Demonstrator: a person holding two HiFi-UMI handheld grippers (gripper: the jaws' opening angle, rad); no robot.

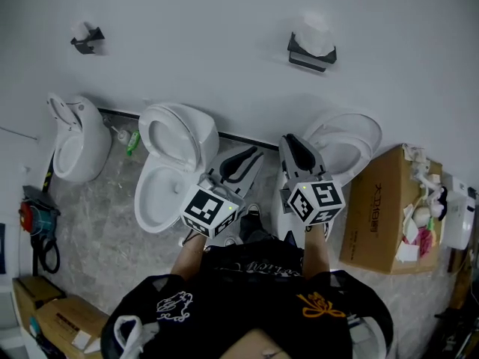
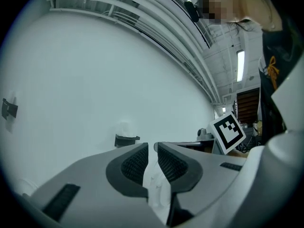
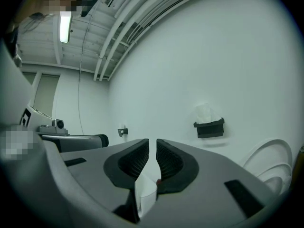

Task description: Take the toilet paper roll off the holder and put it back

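Three toilets (image 1: 168,167) stand along the foot of the wall (image 1: 209,43). The right-hand one is straight below the holder (image 1: 310,55), between it and the grippers. A cardboard box (image 1: 382,212) sits just right of that toilet, a green bottle (image 1: 132,142) lies by the wall between the left and middle toilets, and more boxes (image 1: 52,316) are at the floor's near left corner. A smaller black bracket (image 1: 87,40) hangs on the wall far to the left.

The roll (image 1: 314,33) is in the black holder high on the wall, white and soft-looking, its shape blurred. Nothing touches it.

The left gripper (image 1: 247,158) and right gripper (image 1: 294,146) are held close to the person, well apart from the roll. Each has its jaws only a narrow slit apart, the pads pressing nothing.
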